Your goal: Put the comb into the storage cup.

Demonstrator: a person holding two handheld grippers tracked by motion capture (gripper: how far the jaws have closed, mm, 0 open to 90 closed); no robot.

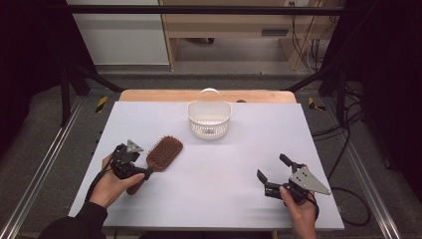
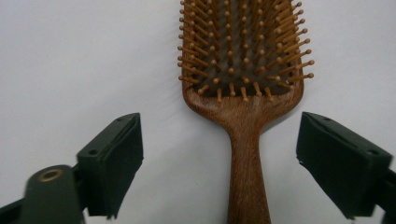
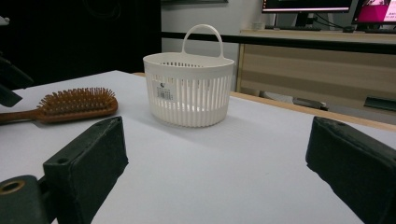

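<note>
A brown wooden hairbrush [image 1: 161, 153] lies bristles up on the white tabletop [image 1: 224, 199], left of centre. Its handle points toward the person's left hand. My left gripper [image 1: 142, 173] is at the handle end. In the left gripper view the brush handle [image 2: 245, 154] runs up between the two jaws of my left gripper [image 2: 220, 140]; both stand wide of it, neither touching. My right gripper [image 1: 271, 167] rests open near the front right, with nothing between its jaws [image 3: 217, 140]. It faces a white slotted basket [image 3: 189, 88], with the hairbrush [image 3: 77, 105] off to the left.
The white basket [image 1: 209, 119] with an upright handle stands at the table's middle back. A wooden table edge [image 1: 149, 94] shows behind the white top. Dark frame bars and cables flank both sides.
</note>
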